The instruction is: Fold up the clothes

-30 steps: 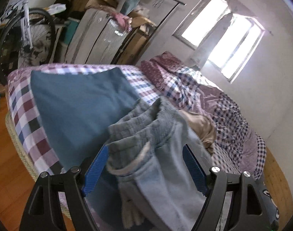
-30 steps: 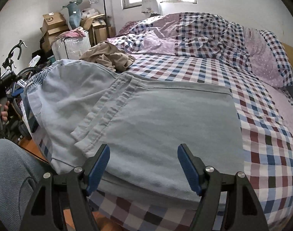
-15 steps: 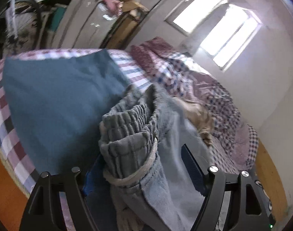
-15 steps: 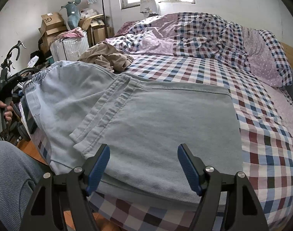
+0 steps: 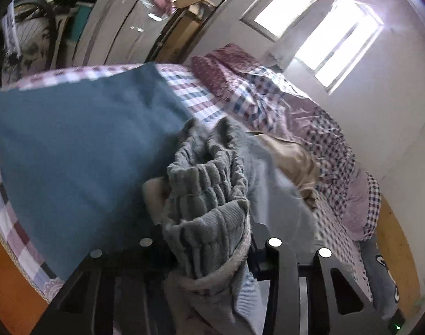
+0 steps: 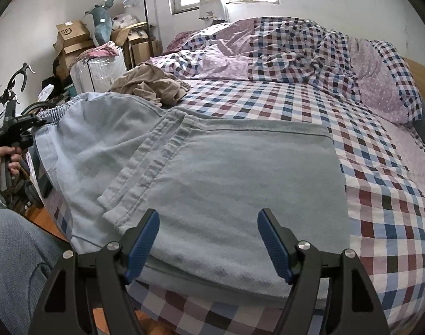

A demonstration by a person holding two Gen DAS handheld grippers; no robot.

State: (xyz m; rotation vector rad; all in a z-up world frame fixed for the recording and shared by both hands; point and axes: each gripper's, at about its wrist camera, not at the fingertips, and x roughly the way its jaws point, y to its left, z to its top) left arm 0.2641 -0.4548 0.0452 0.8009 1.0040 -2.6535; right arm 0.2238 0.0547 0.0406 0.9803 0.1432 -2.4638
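Waistband fold under way
Left gripper clenched on the jeans' waistband at lower centre; right gripper spread, empty — carry the band across the bed evenly, edges aligned.

Checked bed, well loaded.
Pale jeans lie across its near edge, tan garment and rumpled quilt behind.

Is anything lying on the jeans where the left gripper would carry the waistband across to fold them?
Nothing visible does. The left gripper holds the elastic waistband, and the light blue jeans are bare on top. The beige garment lies beyond them on the bed.
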